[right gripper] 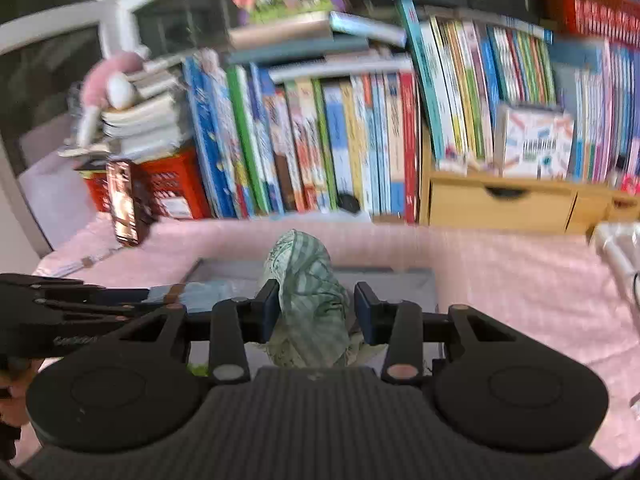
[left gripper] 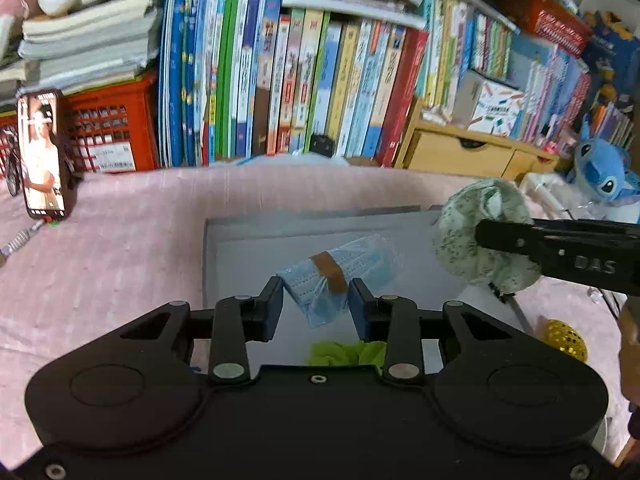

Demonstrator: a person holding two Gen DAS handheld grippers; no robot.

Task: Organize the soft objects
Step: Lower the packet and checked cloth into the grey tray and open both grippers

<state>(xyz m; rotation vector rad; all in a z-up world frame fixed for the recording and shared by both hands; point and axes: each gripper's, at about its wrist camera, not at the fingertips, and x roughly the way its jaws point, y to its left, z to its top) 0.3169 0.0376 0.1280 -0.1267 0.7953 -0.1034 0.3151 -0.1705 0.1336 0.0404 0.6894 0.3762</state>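
pink bedding (left gripper: pixel 132 240) is covering the surface where we are working, with a packed row of upright books (left gripper: pixel 288 84) standing along its far edge and a grey box (left gripper: pixel 208 256) lying open in the middle. we are gripping a taped roll of blue face masks (left gripper: pixel 332 280) in our left gripper (left gripper: pixel 318 300), both pads pressing on it above the box's pale floor. we are clasping a bundled green patterned cloth (right gripper: pixel 312 308) in our right gripper (right gripper: pixel 316 304), its top sticking up past the fingers, over the right side of the box.

the left wrist view is showing things the other is not: a blue plush toy (left gripper: pixel 604 168) at the far right, a yellow ball (left gripper: pixel 566 340) on the bedding near the box's right side, and a crumpled lime green cloth (left gripper: pixel 348 354) lying low in the box just behind our fingers. a phone (left gripper: pixel 44 154) is standing upright at the far left, sharp here and blurred in the right wrist view. the right wrist view is showing our left gripper from the side at its left edge.
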